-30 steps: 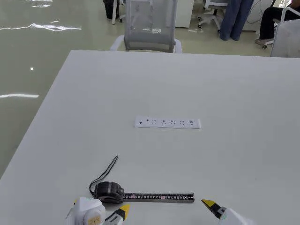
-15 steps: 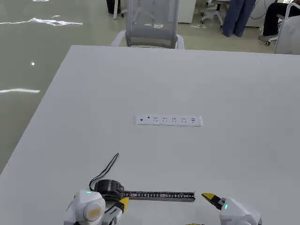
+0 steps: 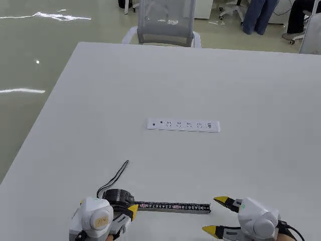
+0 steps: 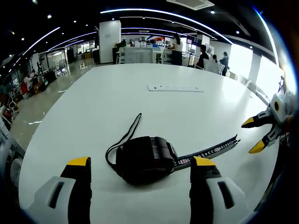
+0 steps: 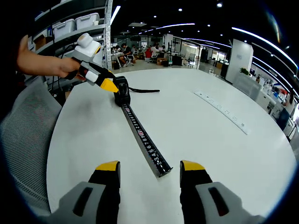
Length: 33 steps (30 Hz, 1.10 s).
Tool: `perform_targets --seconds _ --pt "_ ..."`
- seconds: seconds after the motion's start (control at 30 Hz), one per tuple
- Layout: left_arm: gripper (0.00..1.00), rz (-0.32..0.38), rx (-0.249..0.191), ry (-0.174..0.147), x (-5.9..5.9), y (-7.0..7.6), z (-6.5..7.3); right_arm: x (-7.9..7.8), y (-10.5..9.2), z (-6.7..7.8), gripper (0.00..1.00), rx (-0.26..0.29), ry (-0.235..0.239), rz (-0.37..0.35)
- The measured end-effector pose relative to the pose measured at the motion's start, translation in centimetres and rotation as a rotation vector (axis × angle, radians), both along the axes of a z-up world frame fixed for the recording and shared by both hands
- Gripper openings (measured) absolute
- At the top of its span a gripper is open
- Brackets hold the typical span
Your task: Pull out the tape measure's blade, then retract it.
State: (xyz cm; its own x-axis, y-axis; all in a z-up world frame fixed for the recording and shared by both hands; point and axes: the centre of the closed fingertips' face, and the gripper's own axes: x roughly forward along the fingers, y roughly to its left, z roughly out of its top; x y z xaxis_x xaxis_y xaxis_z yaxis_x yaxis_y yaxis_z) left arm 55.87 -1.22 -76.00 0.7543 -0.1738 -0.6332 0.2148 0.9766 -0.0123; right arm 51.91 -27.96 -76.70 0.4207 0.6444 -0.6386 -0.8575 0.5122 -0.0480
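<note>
A black tape measure case lies near the table's front edge, its black wrist strap curling away. Its blade lies pulled out flat to the right, the tip resting on the table. My left gripper is open, its yellow-tipped jaws standing either side of the case without closing on it. My right gripper is open just short of the blade tip, one jaw on each side of it.
A white power strip lies in the middle of the white table. A grey mesh office chair stands at the far edge. People sit and stand beyond the table on the right.
The head camera has tilted down. Both grippers have come further up into view; the left one has closed in on the case, and the right one now shows both jaws by the blade tip.
</note>
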Motion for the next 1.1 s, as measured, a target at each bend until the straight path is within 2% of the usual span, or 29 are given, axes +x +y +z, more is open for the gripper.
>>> perform_targets --seconds 0.37,0.47,0.77,0.83,1.1 --pt "0.84 0.004 -0.001 0.006 0.3 -0.1 -0.2 0.5 0.2 -0.7 0.43 -0.011 0.017 0.116" --pt "0.84 0.005 0.000 0.004 0.4 0.0 -0.1 0.7 -0.2 -1.4 0.41 -0.069 0.014 0.152" --pt "0.84 0.009 0.002 0.004 0.7 0.2 -0.2 0.9 -0.2 -2.7 0.35 -0.107 0.031 0.250" --pt "0.84 0.008 0.003 0.005 0.7 0.2 -0.2 1.1 -0.3 -2.9 0.33 -0.123 0.033 0.258" --pt "0.83 0.006 0.016 0.005 0.8 0.2 -0.3 1.5 -0.3 -3.5 0.27 -0.119 0.060 0.287"
